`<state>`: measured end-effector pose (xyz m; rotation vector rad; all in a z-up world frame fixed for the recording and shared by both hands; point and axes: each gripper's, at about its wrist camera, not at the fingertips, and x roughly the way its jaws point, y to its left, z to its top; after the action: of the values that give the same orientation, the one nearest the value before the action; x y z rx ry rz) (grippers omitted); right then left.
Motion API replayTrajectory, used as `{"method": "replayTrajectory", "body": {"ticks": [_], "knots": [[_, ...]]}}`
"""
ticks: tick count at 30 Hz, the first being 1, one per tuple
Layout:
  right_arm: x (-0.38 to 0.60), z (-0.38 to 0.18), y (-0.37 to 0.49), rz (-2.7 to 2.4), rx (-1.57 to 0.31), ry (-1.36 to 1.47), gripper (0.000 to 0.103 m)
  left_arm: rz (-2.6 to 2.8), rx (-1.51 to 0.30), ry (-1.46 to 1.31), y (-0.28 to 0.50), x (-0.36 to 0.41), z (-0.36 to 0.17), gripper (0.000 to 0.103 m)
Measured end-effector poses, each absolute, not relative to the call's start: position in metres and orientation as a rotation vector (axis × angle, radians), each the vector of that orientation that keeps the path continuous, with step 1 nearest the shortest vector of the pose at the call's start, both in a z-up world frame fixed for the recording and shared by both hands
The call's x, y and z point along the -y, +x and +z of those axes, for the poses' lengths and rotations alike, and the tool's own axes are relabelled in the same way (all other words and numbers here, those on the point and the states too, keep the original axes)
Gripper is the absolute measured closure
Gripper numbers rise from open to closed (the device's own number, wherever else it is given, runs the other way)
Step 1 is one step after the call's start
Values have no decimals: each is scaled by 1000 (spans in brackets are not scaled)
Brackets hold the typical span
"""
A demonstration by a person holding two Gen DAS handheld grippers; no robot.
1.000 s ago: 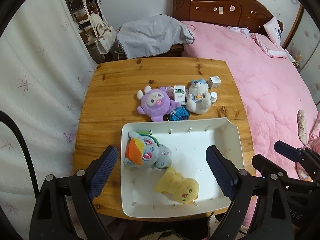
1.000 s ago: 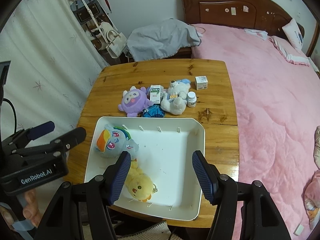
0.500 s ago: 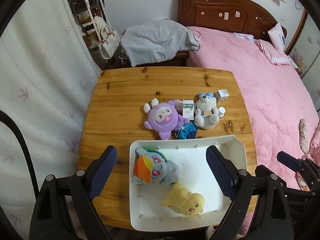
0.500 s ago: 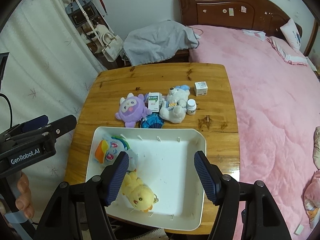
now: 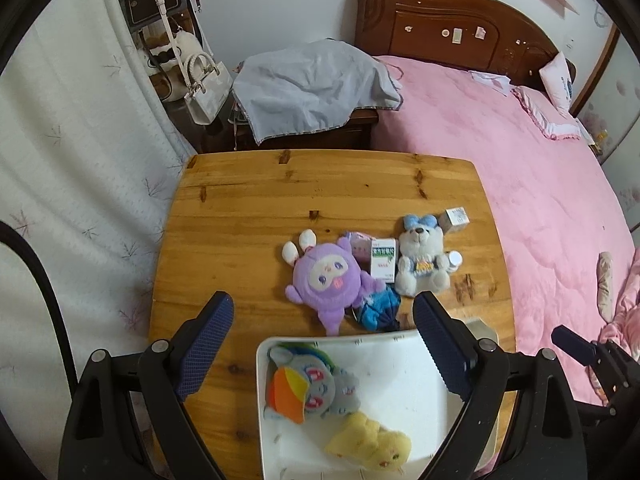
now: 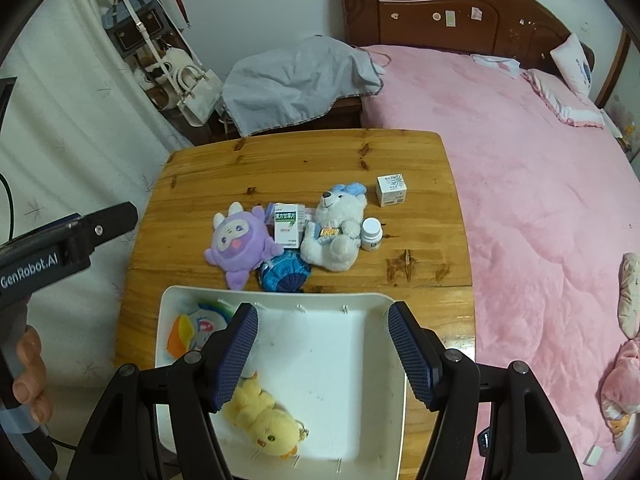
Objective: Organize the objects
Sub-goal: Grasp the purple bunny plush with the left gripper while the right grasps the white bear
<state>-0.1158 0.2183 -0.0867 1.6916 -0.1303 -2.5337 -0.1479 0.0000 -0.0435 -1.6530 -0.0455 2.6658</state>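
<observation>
both claws, left gripper (image 5: 323, 343) and right gripper (image 6: 322, 351), hang spread wide and empty above the white plastic tray (image 6: 340, 380). just ahead lies the purple round plush toy (image 5: 326, 278); best lower squarely over its soft middle before squeezing. "genrobot.ai" shows on the left tool.

Glossy knotty wood table (image 6: 304, 160), smooth white plastic tray (image 6: 328, 360), fuzzy plush toys (image 6: 236, 240).

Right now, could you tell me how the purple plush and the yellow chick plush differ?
The purple plush lies on the wooden table, outside the white tray; the yellow chick plush lies inside the tray. The purple one looks larger and rounder, touching a blue item; the chick lies apart, tilted. Both lie face up, ungripped.
</observation>
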Motion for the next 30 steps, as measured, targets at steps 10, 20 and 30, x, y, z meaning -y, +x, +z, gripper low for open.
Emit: {"method": "replayTrajectory", "body": {"ticks": [10, 20, 30], "knots": [[-231, -116, -166, -2501, 238, 1759, 32, 2609, 295, -1794, -198, 28, -84, 10], [-255, -184, -231, -2364, 457, 1912, 28, 2448, 422, -1994, -235, 32, -152, 10], [-252, -248, -264, -2250, 495, 2047, 28, 2304, 440, -2162, -254, 20, -212, 5]]}}
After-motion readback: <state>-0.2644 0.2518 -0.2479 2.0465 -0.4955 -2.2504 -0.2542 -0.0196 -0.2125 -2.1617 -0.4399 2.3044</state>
